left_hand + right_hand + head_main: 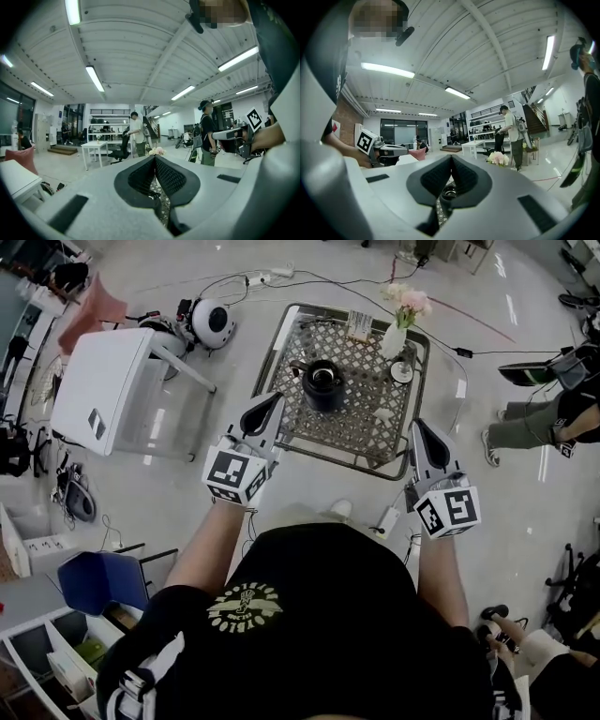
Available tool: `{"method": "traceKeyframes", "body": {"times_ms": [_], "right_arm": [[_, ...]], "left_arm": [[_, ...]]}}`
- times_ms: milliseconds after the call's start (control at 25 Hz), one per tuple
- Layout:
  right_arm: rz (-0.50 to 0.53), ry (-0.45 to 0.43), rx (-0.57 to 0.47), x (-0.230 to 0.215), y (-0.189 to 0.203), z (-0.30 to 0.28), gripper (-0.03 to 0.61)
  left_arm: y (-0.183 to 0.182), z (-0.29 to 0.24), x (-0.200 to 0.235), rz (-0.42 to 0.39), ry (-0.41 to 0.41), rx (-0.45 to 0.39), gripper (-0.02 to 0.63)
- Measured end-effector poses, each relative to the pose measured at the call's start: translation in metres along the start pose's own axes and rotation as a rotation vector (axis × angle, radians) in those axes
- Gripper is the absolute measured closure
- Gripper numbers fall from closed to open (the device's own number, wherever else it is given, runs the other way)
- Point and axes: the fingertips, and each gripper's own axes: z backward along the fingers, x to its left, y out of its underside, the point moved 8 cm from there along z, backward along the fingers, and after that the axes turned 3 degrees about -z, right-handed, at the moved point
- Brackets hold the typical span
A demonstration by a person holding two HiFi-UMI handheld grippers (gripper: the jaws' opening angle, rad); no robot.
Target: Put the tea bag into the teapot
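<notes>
Only the square black-and-white markers on the two cubes read clearly; the yellow emblem (pixel 246 606) on the person's black shirt is too small to make out. Left gripper (pixel 274 399) and right gripper (pixel 418 426) hang at the near edge of the woven table (pixel 356 432), jaws pressed together, empty. The dark teapot (pixel 324 385) sits mid-table. The tea bag (pixel 382 415), a small pale scrap, lies apart to its right. A vase of pink flowers (pixel 401 320) stands at the far corner.
</notes>
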Motion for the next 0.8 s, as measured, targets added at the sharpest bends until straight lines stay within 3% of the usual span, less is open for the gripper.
{"method": "traceKeyframes", "body": {"times_ms": [480,800], "right_arm": [[0.01,-0.033,-0.005,-0.001,0.001,-0.006,0.571],[0.01,-0.007,-0.025,-0.01,-0.006,-0.011,0.571]], "left_arm": [[0.001,0.022,0.005,0.024,-0.075,-0.01,0.617],[-0.009,0.007,0.014,0.02,-0.053,-0.024,0.617]]}}
